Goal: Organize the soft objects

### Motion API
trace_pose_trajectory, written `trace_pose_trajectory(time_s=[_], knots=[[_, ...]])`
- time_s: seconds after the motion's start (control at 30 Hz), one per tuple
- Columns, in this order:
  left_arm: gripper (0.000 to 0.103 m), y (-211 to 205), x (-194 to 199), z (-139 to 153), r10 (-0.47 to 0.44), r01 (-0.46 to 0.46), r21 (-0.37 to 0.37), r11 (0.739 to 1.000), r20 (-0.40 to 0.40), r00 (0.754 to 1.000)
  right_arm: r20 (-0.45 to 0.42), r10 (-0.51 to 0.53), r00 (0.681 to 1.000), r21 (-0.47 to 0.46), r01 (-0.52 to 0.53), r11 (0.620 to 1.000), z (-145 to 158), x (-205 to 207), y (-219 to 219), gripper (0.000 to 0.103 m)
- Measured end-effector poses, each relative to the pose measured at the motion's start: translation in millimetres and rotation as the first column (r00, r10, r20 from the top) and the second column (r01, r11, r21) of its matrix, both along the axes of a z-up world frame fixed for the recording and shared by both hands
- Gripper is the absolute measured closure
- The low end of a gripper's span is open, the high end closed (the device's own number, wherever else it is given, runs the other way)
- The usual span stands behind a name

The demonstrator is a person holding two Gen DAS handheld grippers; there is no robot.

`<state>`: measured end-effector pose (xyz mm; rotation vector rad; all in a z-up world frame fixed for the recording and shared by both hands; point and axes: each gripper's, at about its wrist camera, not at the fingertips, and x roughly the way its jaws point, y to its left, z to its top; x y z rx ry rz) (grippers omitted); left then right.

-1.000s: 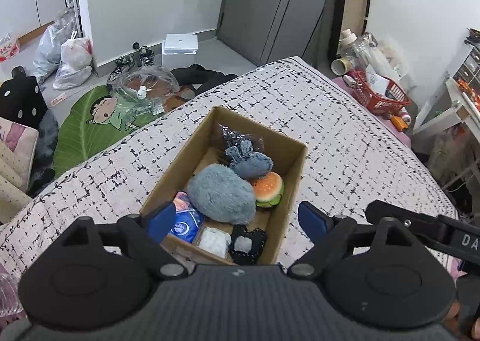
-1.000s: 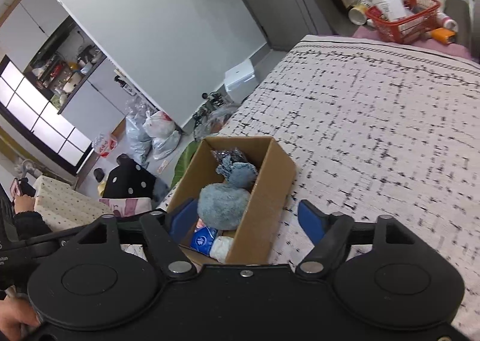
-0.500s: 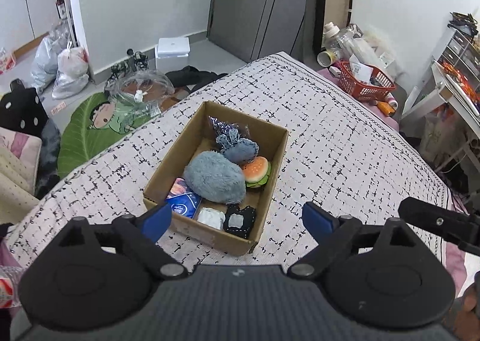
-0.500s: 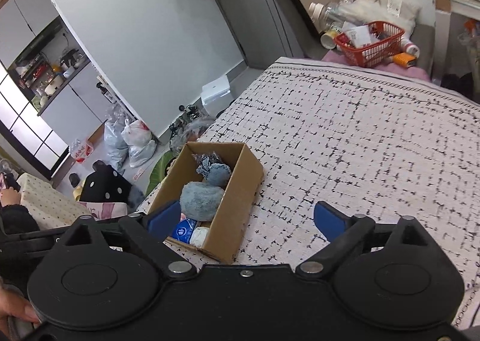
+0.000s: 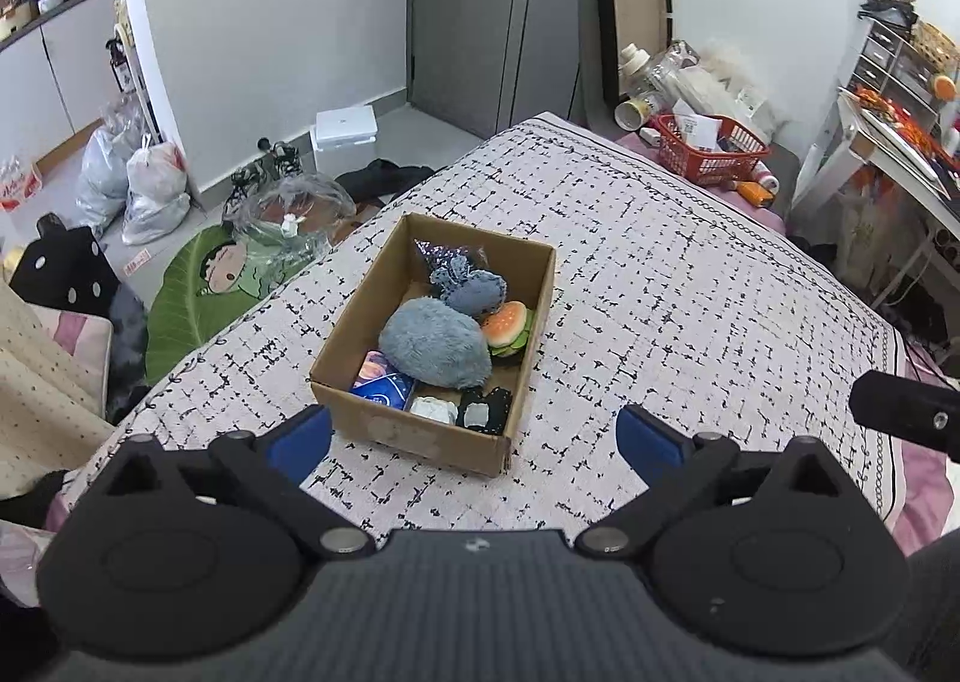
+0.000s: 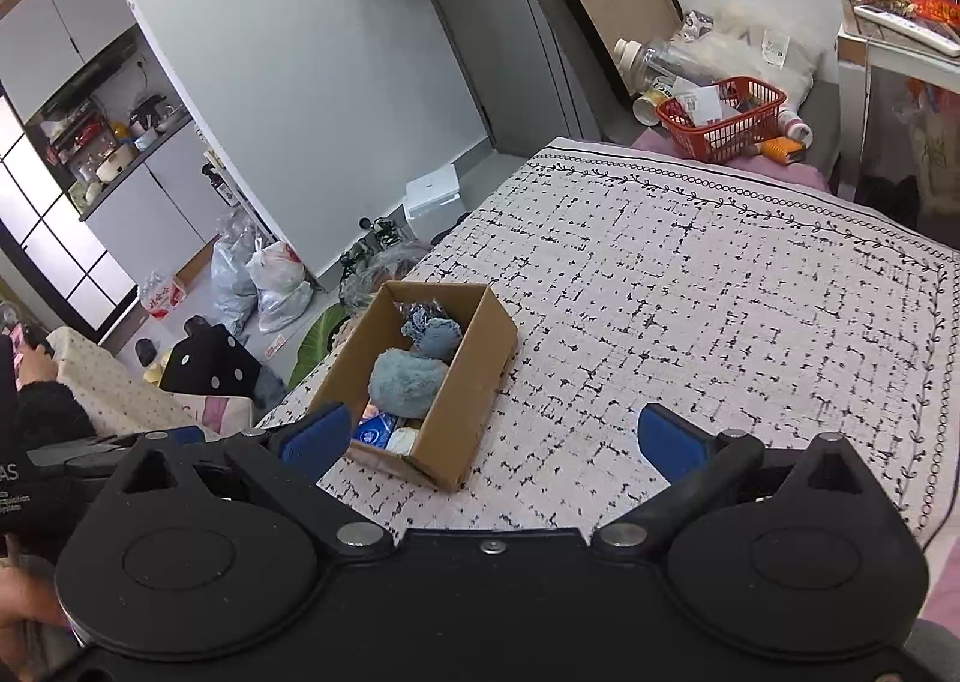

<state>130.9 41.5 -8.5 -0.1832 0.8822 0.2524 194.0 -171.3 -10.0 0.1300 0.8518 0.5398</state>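
Bedroom clutter ringed a patterned bedspread [image 5: 690, 286] where the left gripper [image 5: 474, 436] and right gripper [image 6: 492, 436], both empty with jaws opening wide, hung before a cardboard box [image 5: 420, 436] that apparently gathered plush toys [image 5: 435, 343] tidily.

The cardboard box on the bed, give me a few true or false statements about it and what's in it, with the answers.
1. The cardboard box sits on the black-and-white patterned bedspread. True.
2. The box is empty. False: it holds several soft things, among them a fluffy blue-grey plush.
3. A burger-shaped toy lies against the plush, by the box's right wall in the left wrist view. True.
4. The left hand-held gripper is clamped on the box. False: its jaws are opening, with nothing pressed between them.
5. The red basket stands inside the box. False: it stands beyond the far end of the bedspread.
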Motion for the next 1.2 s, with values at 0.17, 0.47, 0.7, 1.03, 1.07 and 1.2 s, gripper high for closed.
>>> trace_pose_trajectory(time_s=[0.17, 0.47, 0.7, 1.03, 1.07, 1.2], knots=[[0.002, -11, -16, 8, -0.018, 0.017, 0.011, 1.0, 0.012, 1.0, 0.017, 0.005, 1.0, -0.01, -0.005, 1.0, 13, -18, -8, 0.0], [0.002, -29, -45, 22, -0.057, 0.056, 0.023, 0.998, 0.047, 0.997, 0.031, -0.055, 0.998, -0.003, 0.055, 0.999, 21, -48, -27, 0.0], [0.002, -36, -70, 31, -0.055, 0.052, 0.043, 0.998, 0.063, 0.997, 0.057, -0.058, 0.997, -0.046, 0.061, 0.997, 32, -69, -25, 0.0], [0.002, -41, -100, 47, -0.079, 0.073, 0.074, 0.995, 0.086, 0.993, 0.094, -0.081, 0.992, -0.065, 0.087, 0.994, 32, -97, -35, 0.0], [0.002, -43, -103, 48, -0.085, 0.078, 0.078, 0.994, 0.086, 0.993, 0.101, -0.08, 0.992, -0.07, 0.087, 0.994, 33, -100, -35, 0.0], [0.002, -47, -110, 48, -0.092, 0.084, 0.094, 0.992, 0.084, 0.992, 0.116, -0.074, 0.99, -0.07, 0.082, 0.994, 35, -105, -37, 0.0]])
